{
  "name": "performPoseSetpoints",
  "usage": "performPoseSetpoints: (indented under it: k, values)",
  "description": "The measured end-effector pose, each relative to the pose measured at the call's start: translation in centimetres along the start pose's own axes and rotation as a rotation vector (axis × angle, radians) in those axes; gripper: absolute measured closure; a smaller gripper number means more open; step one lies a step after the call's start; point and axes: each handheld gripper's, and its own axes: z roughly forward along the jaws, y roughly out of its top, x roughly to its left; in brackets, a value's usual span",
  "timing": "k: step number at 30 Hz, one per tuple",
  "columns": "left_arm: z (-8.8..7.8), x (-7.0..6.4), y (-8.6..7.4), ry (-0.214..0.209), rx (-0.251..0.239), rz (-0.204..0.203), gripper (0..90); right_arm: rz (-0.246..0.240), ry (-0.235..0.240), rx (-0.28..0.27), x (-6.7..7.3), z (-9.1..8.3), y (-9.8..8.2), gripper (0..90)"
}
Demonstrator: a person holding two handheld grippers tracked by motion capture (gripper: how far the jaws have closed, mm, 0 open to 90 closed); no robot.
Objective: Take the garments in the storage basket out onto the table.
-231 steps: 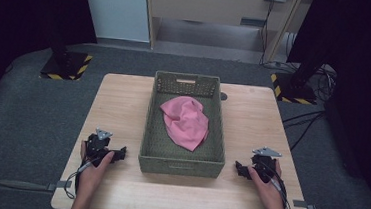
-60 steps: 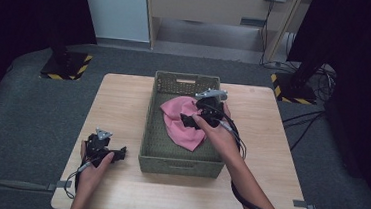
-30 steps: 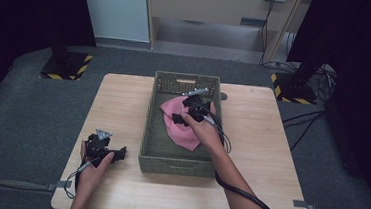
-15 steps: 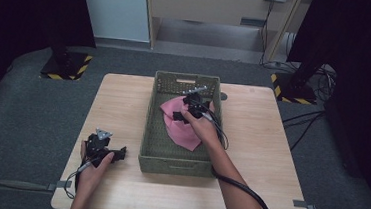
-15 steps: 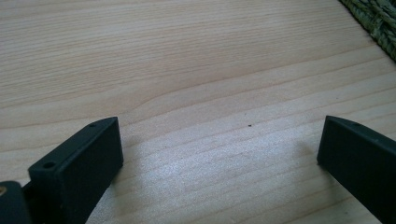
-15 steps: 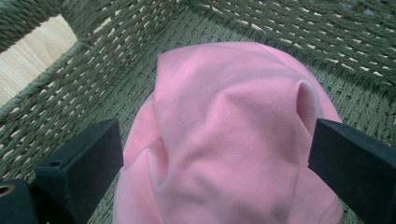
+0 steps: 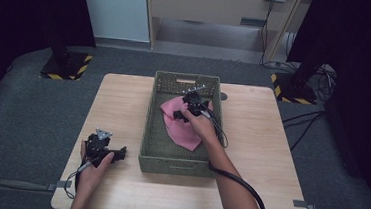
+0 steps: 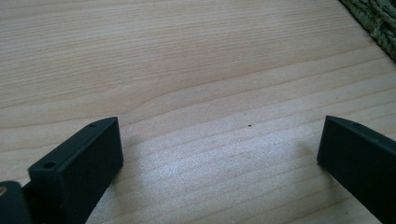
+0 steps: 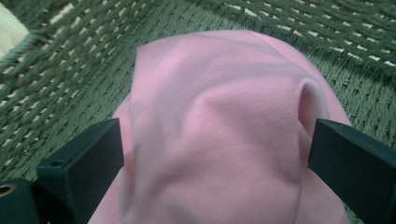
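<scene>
A person's right gripper (image 7: 187, 107) hangs over a pink cloth (image 7: 179, 126) lying crumpled in a green woven basket (image 7: 152, 127) at the centre of the high view, on a pale wooden table (image 7: 266, 141). In the right gripper view the jaws stand spread wide, one at each lower corner, with a raised fold of the cloth (image 9: 224, 121) between them and nothing yet pinched. The left gripper (image 7: 107, 153) rests on the table at lower left, just beside the basket, its jaws likewise apart over bare wood (image 8: 210, 93). The cloth looks light, soft and limp, likely to sag and drape when lifted; the humped fold at its upper end seems the surest place to pinch.
</scene>
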Motion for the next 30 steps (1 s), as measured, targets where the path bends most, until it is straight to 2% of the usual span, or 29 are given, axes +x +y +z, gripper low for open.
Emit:
performPoseSetpoints:
  k: [7,15,30]
  values:
    - [0.0,0.0,0.0,0.0,0.0,0.0,0.0,-0.008,-0.006,0.023,-0.2,1.3,-0.1,3.3]
    - [0.0,0.0,0.0,0.0,0.0,0.0,0.0,0.012,0.001,0.043,-0.6,2.3,-0.2,3.0]
    - [0.0,0.0,0.0,0.0,0.0,0.0,0.0,0.017,0.002,0.076,-0.5,3.9,-0.6,2.9]
